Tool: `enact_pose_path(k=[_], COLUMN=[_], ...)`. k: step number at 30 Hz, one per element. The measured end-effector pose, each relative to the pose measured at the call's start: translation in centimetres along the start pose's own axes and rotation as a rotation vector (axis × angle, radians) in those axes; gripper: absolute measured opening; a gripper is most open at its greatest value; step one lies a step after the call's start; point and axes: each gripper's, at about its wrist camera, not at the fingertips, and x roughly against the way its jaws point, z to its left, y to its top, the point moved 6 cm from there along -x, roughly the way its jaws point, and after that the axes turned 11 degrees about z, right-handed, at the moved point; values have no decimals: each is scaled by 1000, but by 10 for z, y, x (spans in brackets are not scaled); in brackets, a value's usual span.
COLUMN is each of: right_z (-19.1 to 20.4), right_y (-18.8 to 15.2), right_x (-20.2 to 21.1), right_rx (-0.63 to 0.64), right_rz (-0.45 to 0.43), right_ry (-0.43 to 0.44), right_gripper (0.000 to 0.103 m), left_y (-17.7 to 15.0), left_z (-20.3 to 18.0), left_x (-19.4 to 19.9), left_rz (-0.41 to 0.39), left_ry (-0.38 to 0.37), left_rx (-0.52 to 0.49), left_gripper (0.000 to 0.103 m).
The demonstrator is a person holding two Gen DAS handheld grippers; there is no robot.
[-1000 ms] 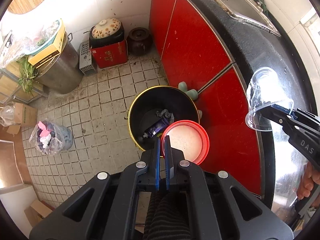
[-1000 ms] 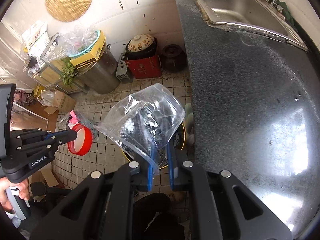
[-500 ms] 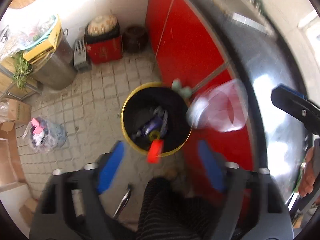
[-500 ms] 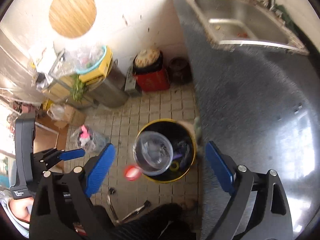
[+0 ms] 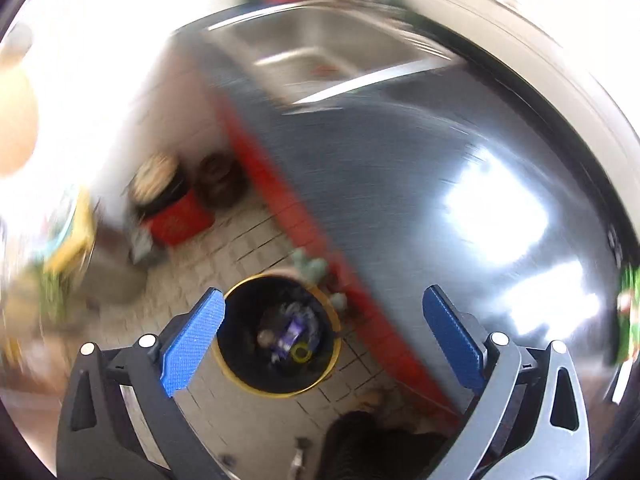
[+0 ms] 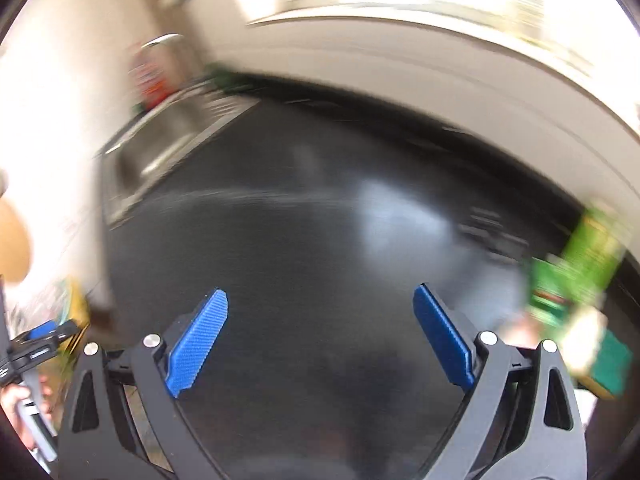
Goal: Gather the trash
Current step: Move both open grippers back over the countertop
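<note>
Both views smear with blur — the green packet (image 6: 576, 268) far right on the dark counter (image 6: 320, 240) stays unreadable. My left gripper (image 5: 320, 320) and right gripper (image 6: 320, 320) have just been opening wide, nothing between them. The yellow-rimmed black bin (image 5: 240, 372) on the floor holds wrappers (image 5: 290, 332).

The tiled floor (image 5: 248, 240) carries a yellow-rimmed bin (image 5: 240, 376) between the left tongs (image 5: 320, 312). The dark table (image 6: 320, 240) spreads beyond the right tongs (image 6: 320, 304) — green packets (image 6: 576, 272) to their right.

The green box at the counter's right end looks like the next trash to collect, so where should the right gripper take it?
Across its narrow sides near the middle, coming from above, is my guess. The green box is blurred and seems tilted; the open right gripper has nothing between its fingers.
</note>
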Motion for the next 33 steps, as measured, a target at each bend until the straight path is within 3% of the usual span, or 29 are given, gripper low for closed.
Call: enact_pose_path(k=[5,11,17,24,28,33], right_z=[-175,-280,-335,-349,-348,-355], right_y=[-66,-163,-239,-286,-309,-332], right_x=[38,69,85,91,92,95], right_rx=[-363,-597,-733,-806,-825,-863], right_rz=[15,58,94,113,122,136], right_ry=[-158,-244,-252,-237,-218,-213], right_gripper=[92,92,93,94,94,94], left_y=[7,-18,-48,-79,-87,-94], left_z=[-130,-263,-357,-419,-449,-482], left_x=[-11,-12,-10,-2,5,-2], left_rz=[37,75,110,127,128,220], left_ry=[-51,-130,-172,-198,-222,-269], left_rx=[-284,-536,-689,-780,-706,-559], left_gripper=[96,96,96,96,96,96])
